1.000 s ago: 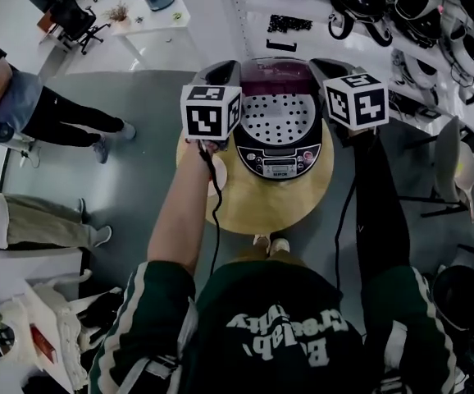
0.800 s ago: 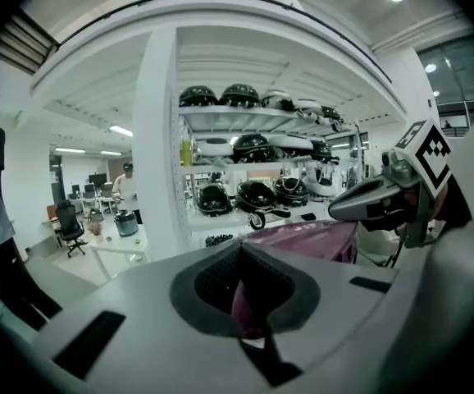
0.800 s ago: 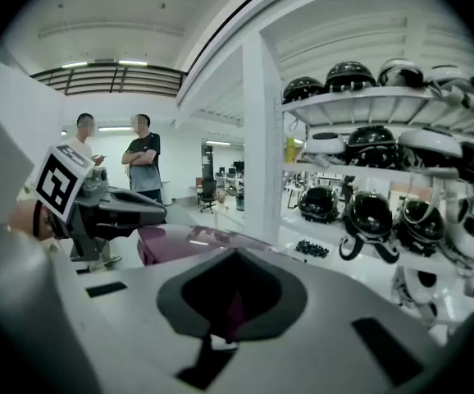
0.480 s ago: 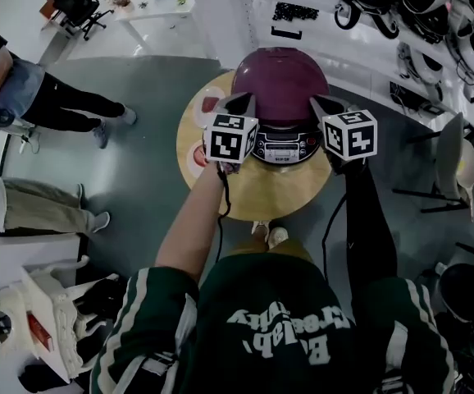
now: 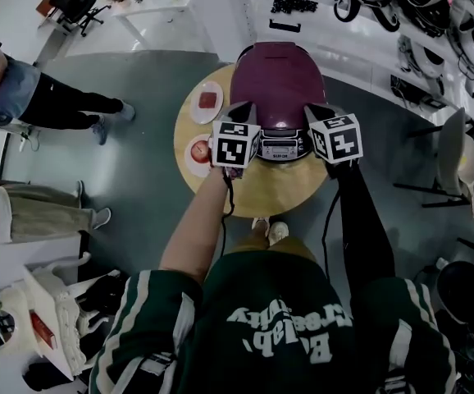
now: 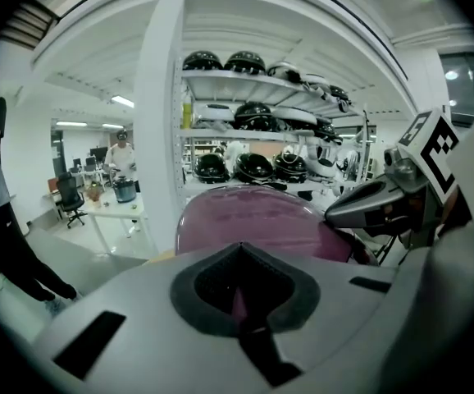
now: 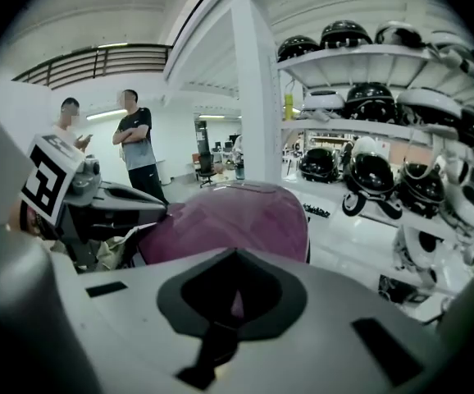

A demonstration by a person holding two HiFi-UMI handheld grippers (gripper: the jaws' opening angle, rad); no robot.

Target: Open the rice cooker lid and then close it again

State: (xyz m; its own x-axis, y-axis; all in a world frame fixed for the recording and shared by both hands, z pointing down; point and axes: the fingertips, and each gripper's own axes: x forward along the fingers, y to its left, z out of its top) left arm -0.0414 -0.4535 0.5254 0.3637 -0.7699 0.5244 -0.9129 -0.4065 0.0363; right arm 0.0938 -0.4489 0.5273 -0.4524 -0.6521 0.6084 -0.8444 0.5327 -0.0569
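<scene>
The rice cooker stands on a round wooden table (image 5: 266,195), its purple lid (image 5: 278,80) down; the control panel (image 5: 283,146) faces me. My left gripper (image 5: 241,107) is at the cooker's front left, my right gripper (image 5: 315,109) at its front right, each beside the lid's front edge. Both are shut with nothing between the jaws. In the left gripper view the lid (image 6: 253,220) rises just past the closed jaws, with the right gripper (image 6: 385,203) to its right. The right gripper view shows the lid (image 7: 237,216) and the left gripper (image 7: 97,199).
Two small plates with red food (image 5: 208,101) (image 5: 198,150) lie on the table left of the cooker. Shelves of dark helmets (image 5: 417,6) stand behind and to the right. A chair (image 5: 458,162) is at the right. A standing person (image 5: 24,97) is at the left.
One second ago the lid stood open, showing its perforated inner plate. It is now down, and both grippers have drawn back to the cooker's front corners.
</scene>
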